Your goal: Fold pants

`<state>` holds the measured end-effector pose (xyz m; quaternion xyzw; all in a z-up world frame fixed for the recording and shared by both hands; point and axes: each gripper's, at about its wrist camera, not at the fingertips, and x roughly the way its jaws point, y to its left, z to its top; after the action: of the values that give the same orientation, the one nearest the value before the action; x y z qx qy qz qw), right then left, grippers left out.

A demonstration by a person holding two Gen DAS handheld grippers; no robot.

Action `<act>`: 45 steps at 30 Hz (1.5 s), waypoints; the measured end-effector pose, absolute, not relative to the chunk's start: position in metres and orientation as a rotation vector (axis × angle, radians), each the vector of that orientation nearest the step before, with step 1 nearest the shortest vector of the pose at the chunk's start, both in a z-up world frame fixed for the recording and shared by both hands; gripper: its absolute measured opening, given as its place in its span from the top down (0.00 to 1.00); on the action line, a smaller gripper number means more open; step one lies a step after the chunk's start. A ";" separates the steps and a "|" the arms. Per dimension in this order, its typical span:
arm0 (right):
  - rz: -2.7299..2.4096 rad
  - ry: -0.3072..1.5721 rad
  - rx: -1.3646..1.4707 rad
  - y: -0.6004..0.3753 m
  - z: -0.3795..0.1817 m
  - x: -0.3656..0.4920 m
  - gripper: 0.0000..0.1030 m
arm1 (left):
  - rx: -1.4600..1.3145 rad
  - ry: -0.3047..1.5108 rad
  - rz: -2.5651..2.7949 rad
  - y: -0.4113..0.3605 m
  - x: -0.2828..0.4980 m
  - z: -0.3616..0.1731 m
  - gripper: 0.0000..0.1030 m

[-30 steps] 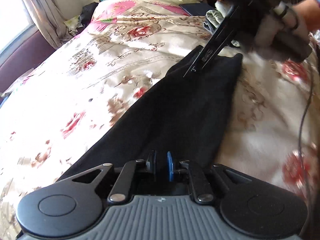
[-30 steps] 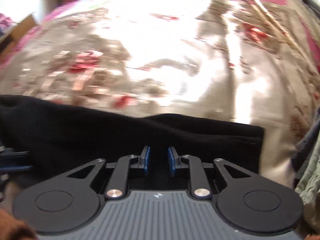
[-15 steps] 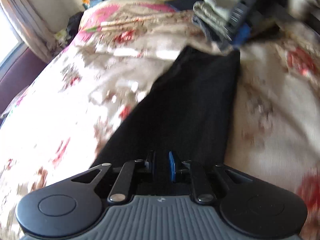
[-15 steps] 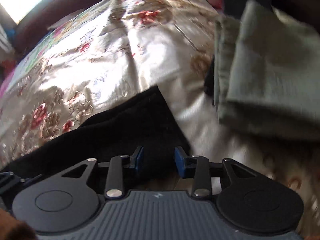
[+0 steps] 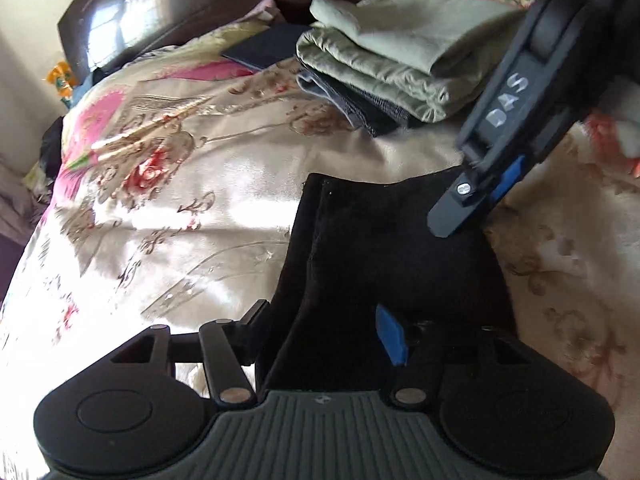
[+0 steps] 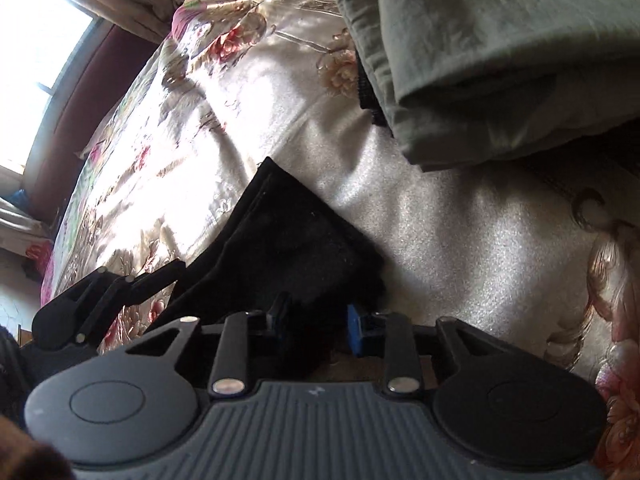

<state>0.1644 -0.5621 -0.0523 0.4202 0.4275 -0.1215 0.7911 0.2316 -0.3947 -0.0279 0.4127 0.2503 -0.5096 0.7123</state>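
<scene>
Black pants (image 5: 384, 240) lie folded on the flowered bedspread (image 5: 180, 216), with both grippers at their near edge.

Left gripper (image 5: 324, 330) has its fingers spread wide, and a doubled fold of the dark cloth runs up between them without being pinched. Right gripper (image 6: 316, 326) also stands parted, its blue pad (image 6: 355, 334) to one side and the cloth's corner lying across the gap; whether the fabric touches the pads is hard to tell in the shadow. In the left wrist view the right gripper (image 5: 496, 188) hovers tilted over the pants' far corner. Just beyond that corner sits a stack of folded green and grey clothes (image 5: 400, 60), near the dark headboard (image 5: 180, 12).
</scene>
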 end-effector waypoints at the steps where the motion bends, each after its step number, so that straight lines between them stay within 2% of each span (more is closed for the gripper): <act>1: -0.257 0.913 0.905 -0.563 -0.052 0.162 0.81 | 0.908 0.574 -1.145 -0.400 0.236 -0.029 0.33; 2: -0.251 0.907 0.901 -0.563 -0.052 0.160 0.81 | 0.892 0.598 -1.166 -0.404 0.240 -0.028 0.48; 3: -0.242 0.906 0.894 -0.563 -0.051 0.159 0.81 | 0.881 0.626 -1.181 -0.407 0.243 -0.027 0.68; 4: -0.231 0.903 0.887 -0.563 -0.051 0.159 0.78 | 0.872 0.660 -1.185 -0.412 0.248 -0.026 0.72; 8: -0.199 0.908 0.917 -0.568 -0.057 0.161 0.67 | 0.834 0.733 -1.169 -0.419 0.267 -0.027 0.71; 10: -0.194 0.902 0.946 -0.570 -0.060 0.162 0.67 | 0.846 0.748 -1.181 -0.421 0.271 -0.026 0.69; 12: -0.191 0.889 0.939 -0.568 -0.060 0.162 0.68 | 0.867 0.707 -1.167 -0.423 0.268 -0.027 0.49; 13: -0.194 0.888 0.922 -0.567 -0.059 0.162 0.75 | 0.880 0.684 -1.154 -0.425 0.266 -0.029 0.44; 14: -0.201 0.890 0.905 -0.565 -0.058 0.162 0.82 | 0.892 0.675 -1.152 -0.428 0.265 -0.031 0.45; 15: -0.206 0.895 0.891 -0.564 -0.056 0.162 0.83 | 0.893 0.678 -1.156 -0.431 0.265 -0.032 0.51; 16: -0.202 0.894 0.888 -0.564 -0.054 0.162 0.85 | 0.885 0.695 -1.172 -0.432 0.265 -0.031 0.58; 17: -0.196 0.890 0.888 -0.564 -0.052 0.162 0.86 | 0.873 0.724 -1.194 -0.434 0.266 -0.030 0.76; 18: -0.188 0.884 0.883 -0.565 -0.048 0.162 0.86 | 0.867 0.732 -1.200 -0.434 0.265 -0.028 0.78; 25: -0.161 0.861 0.805 -0.559 -0.028 0.161 0.88 | 0.845 0.691 -1.211 -0.433 0.266 -0.018 0.76; 26: -0.170 0.872 0.784 -0.558 -0.029 0.159 0.88 | 0.849 0.678 -1.219 -0.434 0.267 -0.019 0.70; 27: -0.176 0.880 0.773 -0.557 -0.031 0.158 0.88 | 0.864 0.676 -1.228 -0.436 0.267 -0.021 0.57; 29: -0.188 0.891 0.784 -0.559 -0.036 0.156 0.88 | 0.902 0.678 -1.236 -0.441 0.268 -0.028 0.47; 32: -0.184 0.891 0.823 -0.565 -0.041 0.154 0.87 | 0.919 0.702 -1.243 -0.444 0.269 -0.033 0.51; 35: -0.178 0.900 0.829 -0.567 -0.043 0.154 0.84 | 0.920 0.739 -1.258 -0.443 0.268 -0.029 0.72; 38: -0.169 0.891 0.833 -0.567 -0.041 0.153 0.84 | 0.971 0.685 -1.246 -0.440 0.260 -0.027 0.72; 40: -0.163 0.890 0.832 -0.567 -0.043 0.154 0.84 | 0.964 0.726 -1.268 -0.444 0.262 -0.030 0.71; 43: -0.155 0.898 0.859 -0.567 -0.047 0.156 0.83 | 0.963 0.739 -1.277 -0.453 0.268 -0.036 0.64; 44: -0.157 0.898 0.863 -0.567 -0.048 0.156 0.83 | 0.951 0.739 -1.267 -0.455 0.270 -0.036 0.58; 45: -0.160 0.904 0.863 -0.566 -0.049 0.157 0.83 | 0.936 0.753 -1.261 -0.456 0.273 -0.037 0.58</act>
<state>0.1570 -0.5664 -0.0493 0.4034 0.4228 -0.0750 0.8080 0.2727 -0.4565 -0.0368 0.4111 0.3305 -0.5537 0.6443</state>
